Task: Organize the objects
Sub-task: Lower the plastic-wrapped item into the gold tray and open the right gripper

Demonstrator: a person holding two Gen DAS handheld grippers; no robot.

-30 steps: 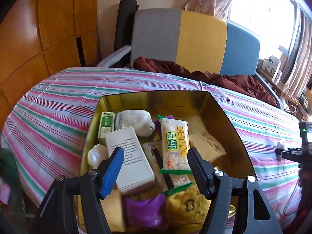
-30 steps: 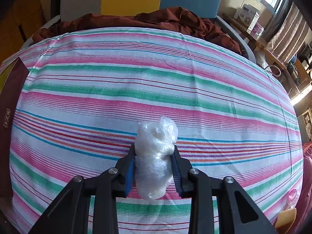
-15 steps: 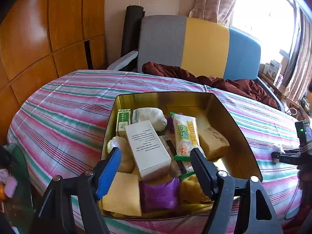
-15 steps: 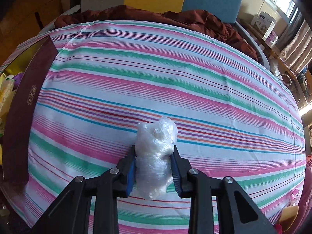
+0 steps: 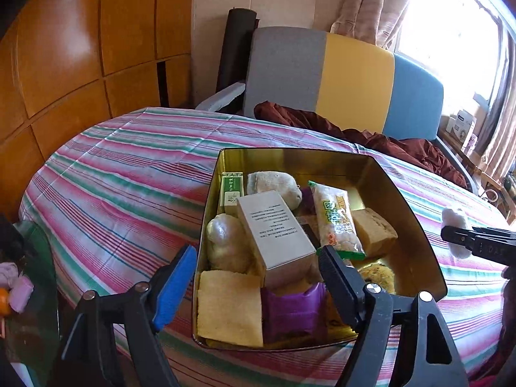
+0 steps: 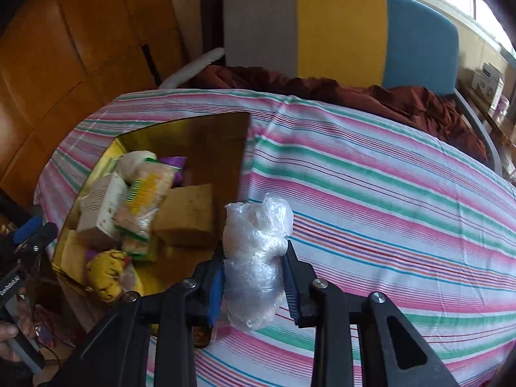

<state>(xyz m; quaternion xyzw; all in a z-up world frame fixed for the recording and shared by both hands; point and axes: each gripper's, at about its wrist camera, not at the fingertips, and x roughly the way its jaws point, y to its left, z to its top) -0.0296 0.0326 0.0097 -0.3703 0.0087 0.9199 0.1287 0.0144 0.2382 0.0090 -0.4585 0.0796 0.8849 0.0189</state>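
Right gripper (image 6: 253, 285) clamped on a crumpled clear plastic bundle (image 6: 254, 258), pads pressed against its sides, bundle sticking up past the fingertips. Held above the striped tablecloth (image 6: 387, 200), just beside the right wall of the gold tin (image 6: 206, 135), which sat at ten o'clock from the bundle in the right wrist view. Left gripper (image 5: 258, 277) opening, jaws spread wide, nothing pinched between them. Poised over the near end of the tin, blue pad (image 5: 175, 285) outside its left wall, black finger over the contents. Tin packed with a white box (image 5: 274, 229), a green-and-yellow snack packet (image 5: 335, 219), a purple packet (image 5: 290, 309), a yellow sponge (image 5: 229, 306) and a tan block (image 5: 374, 232). Seen from the left wrist, bundle at three o'clock of the tin, off its right rim. Grey, yellow and blue chair (image 5: 338, 77) at twelve o'clock beyond the table.
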